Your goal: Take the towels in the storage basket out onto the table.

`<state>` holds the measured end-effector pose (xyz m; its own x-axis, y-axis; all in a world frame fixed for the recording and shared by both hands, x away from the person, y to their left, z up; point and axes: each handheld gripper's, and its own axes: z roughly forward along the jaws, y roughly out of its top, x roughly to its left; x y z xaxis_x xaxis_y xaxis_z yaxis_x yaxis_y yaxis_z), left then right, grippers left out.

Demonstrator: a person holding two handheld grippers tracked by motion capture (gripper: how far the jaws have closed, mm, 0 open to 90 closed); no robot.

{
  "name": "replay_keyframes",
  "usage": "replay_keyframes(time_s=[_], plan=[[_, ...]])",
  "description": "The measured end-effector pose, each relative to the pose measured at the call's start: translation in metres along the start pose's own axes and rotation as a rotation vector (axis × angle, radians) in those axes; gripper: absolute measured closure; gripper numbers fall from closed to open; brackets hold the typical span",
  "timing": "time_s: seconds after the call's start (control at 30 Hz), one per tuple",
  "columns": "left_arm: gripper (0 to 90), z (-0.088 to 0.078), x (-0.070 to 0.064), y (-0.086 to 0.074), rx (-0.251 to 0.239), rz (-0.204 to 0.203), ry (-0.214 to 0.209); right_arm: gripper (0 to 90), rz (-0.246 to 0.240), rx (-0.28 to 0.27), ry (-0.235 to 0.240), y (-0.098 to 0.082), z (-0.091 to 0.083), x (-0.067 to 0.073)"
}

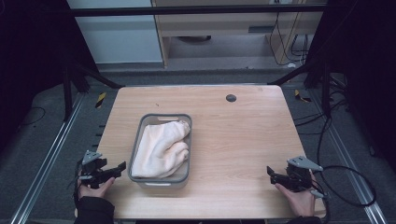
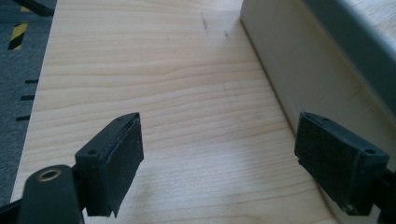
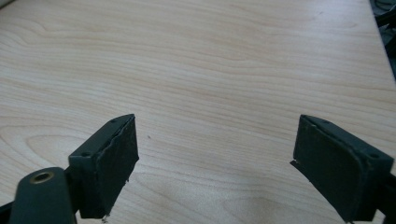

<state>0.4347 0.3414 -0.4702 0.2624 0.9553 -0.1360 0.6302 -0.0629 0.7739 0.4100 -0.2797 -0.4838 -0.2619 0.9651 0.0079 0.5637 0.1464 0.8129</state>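
So there's a light wooden table [image 1: 243, 140] with a grey plastic basket [image 1: 136, 149] sitting left of centre, and a cream cloth [image 1: 162, 148] bunched up inside it. The left gripper [image 1: 122, 166] sits near the front-left corner just beside the basket, while the right gripper [image 1: 270, 171] is well apart near the front-right corner. Small dark round spot [image 1: 230, 98] toward the far edge too.

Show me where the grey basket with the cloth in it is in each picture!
High view: the grey basket sits left of the middle, holding the cream cloth.
Left gripper view: its pale wall and grey rim fill the upper right, beside the right jaw.
Right gripper view: bare tabletop between the jaws; no basket.
Shared landmark: the wooden table.
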Motion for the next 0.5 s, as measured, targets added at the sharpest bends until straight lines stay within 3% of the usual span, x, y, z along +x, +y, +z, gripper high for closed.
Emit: replay_keyframes(time_s=[0.3, 0.5], plan=[[18.1, -0.009, -0.007, 0.008, -0.017, 0.002, -0.027, 14.2, -0.03, -0.003, 0.02, -0.002, -0.003, 0.003], [20.6, -0.016, -0.009, 0.014, -0.041, 0.006, -0.022, 14.1, -0.059, 0.014, 0.018, -0.003, -0.002, 0.005]])
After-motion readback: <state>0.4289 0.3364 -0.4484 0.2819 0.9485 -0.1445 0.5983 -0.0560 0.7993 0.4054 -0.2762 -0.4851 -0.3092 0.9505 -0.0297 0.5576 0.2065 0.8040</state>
